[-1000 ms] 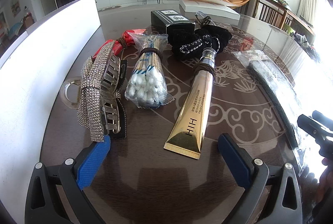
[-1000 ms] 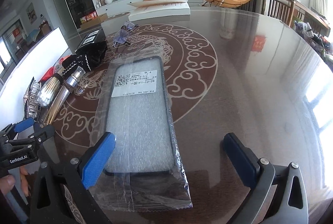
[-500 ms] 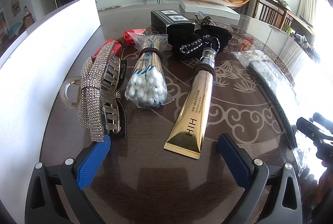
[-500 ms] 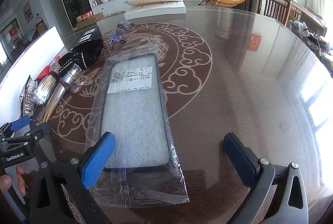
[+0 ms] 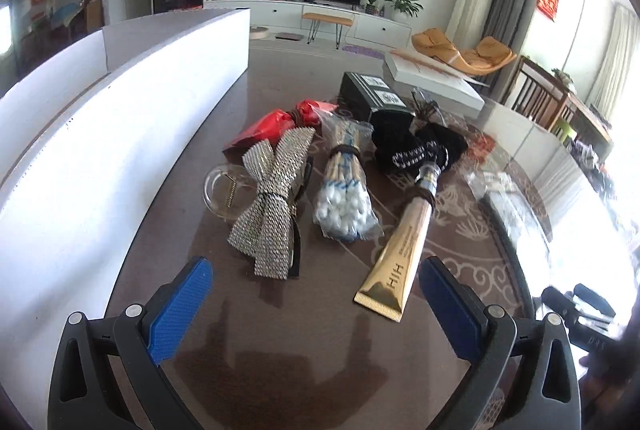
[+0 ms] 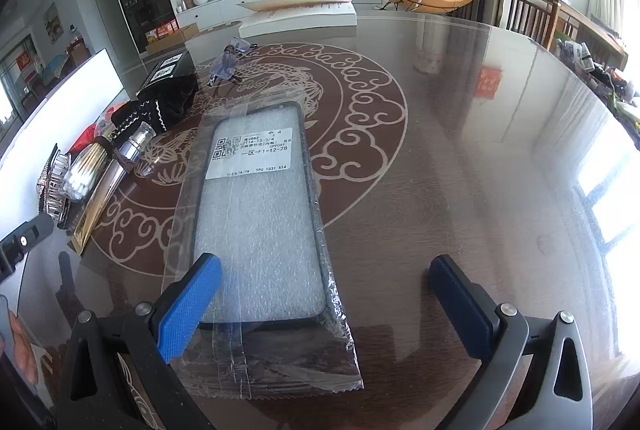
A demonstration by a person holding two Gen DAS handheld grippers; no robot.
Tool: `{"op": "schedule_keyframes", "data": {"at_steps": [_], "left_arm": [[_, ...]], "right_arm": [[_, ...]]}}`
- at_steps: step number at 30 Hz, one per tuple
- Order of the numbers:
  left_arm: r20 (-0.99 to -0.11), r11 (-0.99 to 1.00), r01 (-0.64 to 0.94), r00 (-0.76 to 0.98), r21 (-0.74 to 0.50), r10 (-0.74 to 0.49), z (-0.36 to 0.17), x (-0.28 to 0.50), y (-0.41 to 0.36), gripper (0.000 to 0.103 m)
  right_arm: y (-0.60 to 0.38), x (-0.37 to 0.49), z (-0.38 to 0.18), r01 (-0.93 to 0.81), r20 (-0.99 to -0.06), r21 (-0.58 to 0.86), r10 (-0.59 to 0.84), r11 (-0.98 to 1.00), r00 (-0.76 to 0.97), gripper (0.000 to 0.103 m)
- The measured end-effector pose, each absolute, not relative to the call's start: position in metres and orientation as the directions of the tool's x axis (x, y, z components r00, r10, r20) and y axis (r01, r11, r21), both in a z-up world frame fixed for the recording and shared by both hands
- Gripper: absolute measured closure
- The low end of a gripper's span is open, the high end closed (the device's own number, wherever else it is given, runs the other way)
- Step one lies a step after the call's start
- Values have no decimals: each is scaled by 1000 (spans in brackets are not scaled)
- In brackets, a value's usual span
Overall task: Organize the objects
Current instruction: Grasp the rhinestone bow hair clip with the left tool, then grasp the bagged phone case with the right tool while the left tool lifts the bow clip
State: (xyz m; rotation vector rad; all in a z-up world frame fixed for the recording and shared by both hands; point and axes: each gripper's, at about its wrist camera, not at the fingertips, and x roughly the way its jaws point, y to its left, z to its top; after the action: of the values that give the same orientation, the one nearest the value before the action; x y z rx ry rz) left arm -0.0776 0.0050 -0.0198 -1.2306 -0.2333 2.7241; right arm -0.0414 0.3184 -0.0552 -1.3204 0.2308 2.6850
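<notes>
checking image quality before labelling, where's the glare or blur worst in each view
Left wrist view: window light blows out the right edge, washing over the bagged phone case; the gold tube stays sharp. Right wrist view: the glossy table mirrors the window at right; the case's label remains readable; fisheye bends both edges.

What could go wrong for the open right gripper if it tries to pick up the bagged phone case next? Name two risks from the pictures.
The phone case lies flat on the glossy table, so the right gripper may pinch only the loose plastic wrap. The wrap could also slide on the glass towards the gold tube beside it.
</notes>
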Motion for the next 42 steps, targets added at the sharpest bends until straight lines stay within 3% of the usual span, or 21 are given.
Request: {"op": "schedule_keyframes", "data": {"at_steps": [2,5,7,8,9,10,14,20,21,24,30,34,35,36,38,40,42], "left_arm": [[-727,-955,-23,-643,-297,242,-19,-97,-6,0],[-732,-942,22,-636,-334,245,-24,-117,-15,1],[-730,-949,20,-644,-315,228,-25,-122,-15,27],[-732,-958,7,-647,-286,214,-25,-123,-13,35],[-736,-969,-11,-648,-246,194,-25,-123,-10,51],[-743,-976,-33,-643,-215,185,-25,-122,-6,55],[-743,-980,-71,-641,-188,189,-24,-99,-4,55],[-773,-963,-87,-580,-253,256,-24,-37,-18,53],[-776,-959,-93,-569,-269,273,-25,-30,-20,50],[-777,-950,-124,-550,-286,306,-30,-25,-21,23],[-787,-949,-156,-531,-273,314,-40,-46,-10,17],[-789,-955,-227,-544,-190,286,-42,-55,8,18],[-784,-958,-235,-559,-165,271,-43,-54,10,24],[-777,-963,-232,-579,-134,247,-43,-52,12,39],[-771,-968,-224,-593,-117,231,-42,-50,11,51],[-766,-965,-218,-592,-148,251,-42,-48,5,52],[-764,-963,-215,-589,-164,262,-41,-45,0,52]], "right_arm": [[318,-41,-55,-193,-794,75,58,-978,-605,0],[318,-41,-55,-193,-794,76,58,-978,-605,0],[318,-41,-55,-193,-794,75,59,-978,-605,0],[318,-41,-55,-193,-794,75,59,-978,-605,0],[318,-41,-55,-193,-794,75,58,-978,-605,0],[318,-41,-55,-193,-794,75,58,-978,-605,0],[319,-41,-55,-193,-794,76,58,-978,-605,0],[319,-41,-55,-193,-794,75,58,-978,-605,0],[319,-41,-55,-193,-794,76,58,-978,-605,0],[319,-41,-55,-193,-794,76,58,-978,-605,0],[319,-41,-55,-193,-794,75,58,-978,-605,0],[319,-41,-55,-193,-793,80,54,-978,-607,0],[320,-40,-55,-192,-792,85,51,-978,-609,0],[321,-40,-55,-192,-789,95,44,-977,-612,0],[327,-36,-54,-177,-772,155,-7,-972,-636,0],[334,-31,-51,-124,-734,254,-108,-959,-670,0],[331,-33,-45,-118,-751,230,-99,-966,-653,0]]}}
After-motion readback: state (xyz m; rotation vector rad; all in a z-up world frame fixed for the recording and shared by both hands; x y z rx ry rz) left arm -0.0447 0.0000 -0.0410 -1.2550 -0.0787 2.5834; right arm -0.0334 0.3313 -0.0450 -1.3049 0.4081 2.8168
